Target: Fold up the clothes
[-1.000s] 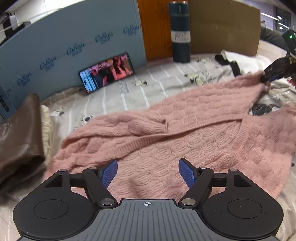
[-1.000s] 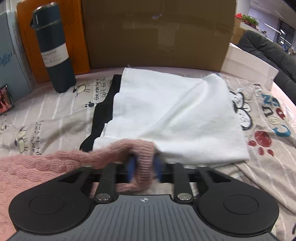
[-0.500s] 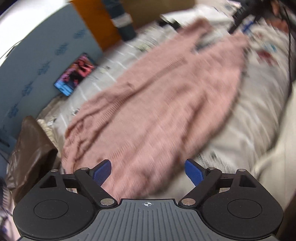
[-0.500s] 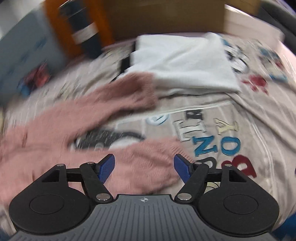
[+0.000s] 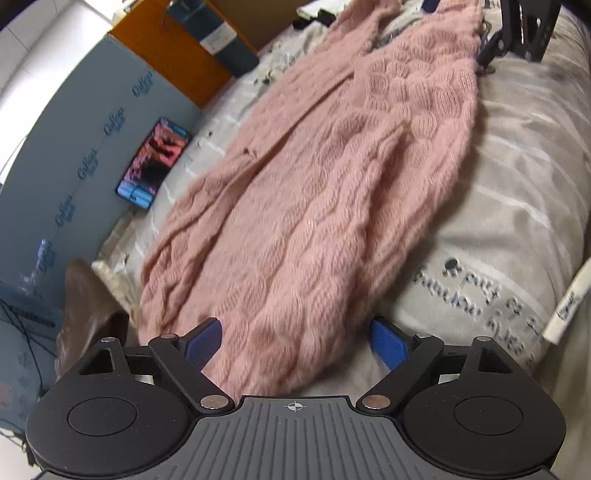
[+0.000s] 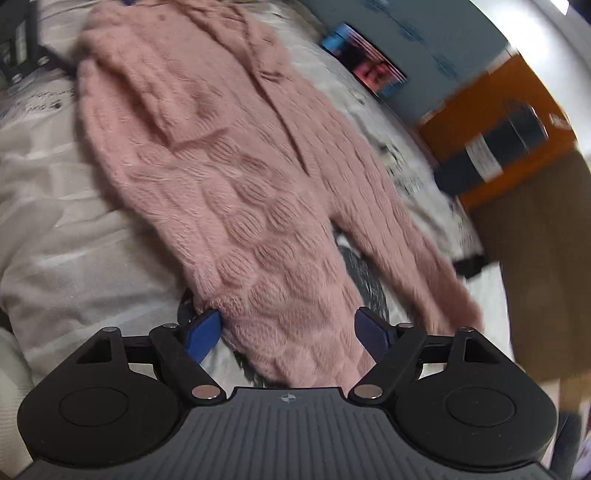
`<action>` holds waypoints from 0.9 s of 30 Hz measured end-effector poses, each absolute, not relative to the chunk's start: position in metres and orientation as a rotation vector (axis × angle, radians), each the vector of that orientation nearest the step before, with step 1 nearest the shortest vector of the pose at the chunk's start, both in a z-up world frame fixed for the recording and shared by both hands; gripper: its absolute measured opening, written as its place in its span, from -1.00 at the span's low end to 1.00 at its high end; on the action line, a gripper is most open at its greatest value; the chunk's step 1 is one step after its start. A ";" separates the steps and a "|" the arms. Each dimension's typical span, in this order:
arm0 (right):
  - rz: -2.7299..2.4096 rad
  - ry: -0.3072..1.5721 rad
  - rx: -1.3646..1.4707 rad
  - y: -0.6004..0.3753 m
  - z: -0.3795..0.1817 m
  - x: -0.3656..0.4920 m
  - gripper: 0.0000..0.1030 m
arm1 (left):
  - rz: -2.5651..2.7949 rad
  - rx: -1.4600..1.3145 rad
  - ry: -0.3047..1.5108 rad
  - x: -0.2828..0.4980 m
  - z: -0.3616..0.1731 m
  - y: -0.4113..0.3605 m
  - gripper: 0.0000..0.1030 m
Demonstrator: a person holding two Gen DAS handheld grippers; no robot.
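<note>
A pink cable-knit sweater (image 5: 314, 184) (image 6: 229, 166) lies spread along the grey printed bed sheet (image 5: 517, 192). My left gripper (image 5: 295, 332) hovers open over one end of it, with the knit edge lying between the blue pads and neither pad pressing. At the opposite end is my right gripper (image 6: 288, 325), its jaws opening, with the knit under and between the pads but not pinched. One sleeve (image 6: 399, 236) trails to the right in the right wrist view. Each gripper shows small at the far end in the other's view: the right (image 5: 517, 33) and the left (image 6: 22, 48).
A lit phone (image 5: 155, 162) (image 6: 364, 68) leans on a blue foam board (image 5: 74, 147). An orange box (image 5: 173, 48) and a dark bottle (image 6: 495, 147) stand at the back beside a cardboard box (image 6: 546, 258). A brown garment (image 5: 88, 306) lies left of the sweater.
The right gripper let go of the sleeve cuff, opened, rolled and moved to the sweater's near end. The left gripper rolled, shifted and opened wider. The sleeve now lies flat.
</note>
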State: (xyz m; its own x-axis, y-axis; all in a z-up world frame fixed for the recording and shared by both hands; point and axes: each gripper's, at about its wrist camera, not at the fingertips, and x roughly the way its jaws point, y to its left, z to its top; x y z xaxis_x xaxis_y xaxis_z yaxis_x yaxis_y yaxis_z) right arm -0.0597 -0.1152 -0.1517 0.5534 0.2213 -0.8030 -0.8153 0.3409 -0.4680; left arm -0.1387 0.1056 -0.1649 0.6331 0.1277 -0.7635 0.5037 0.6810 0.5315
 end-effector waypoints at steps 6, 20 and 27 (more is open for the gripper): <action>0.892 0.732 -0.947 -0.106 -0.146 -0.062 0.03 | -0.215 0.707 0.898 -0.130 -0.160 0.122 0.58; 0.735 0.809 -0.844 -0.144 -0.141 -0.012 -0.78 | -0.168 0.333 0.908 -0.112 -0.140 0.160 -0.58; 0.722 0.780 -0.557 -0.160 -0.096 0.044 -0.85 | -0.111 0.224 0.781 -0.081 -0.106 0.181 -0.67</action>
State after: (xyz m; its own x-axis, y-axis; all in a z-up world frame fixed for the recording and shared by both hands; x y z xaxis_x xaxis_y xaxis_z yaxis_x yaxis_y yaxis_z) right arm 0.0444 -0.1603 -0.0960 0.4994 0.3686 -0.7841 -0.7534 0.6317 -0.1829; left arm -0.0812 0.1809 -0.1060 0.7059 -0.0159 -0.7081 0.1814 0.9705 0.1590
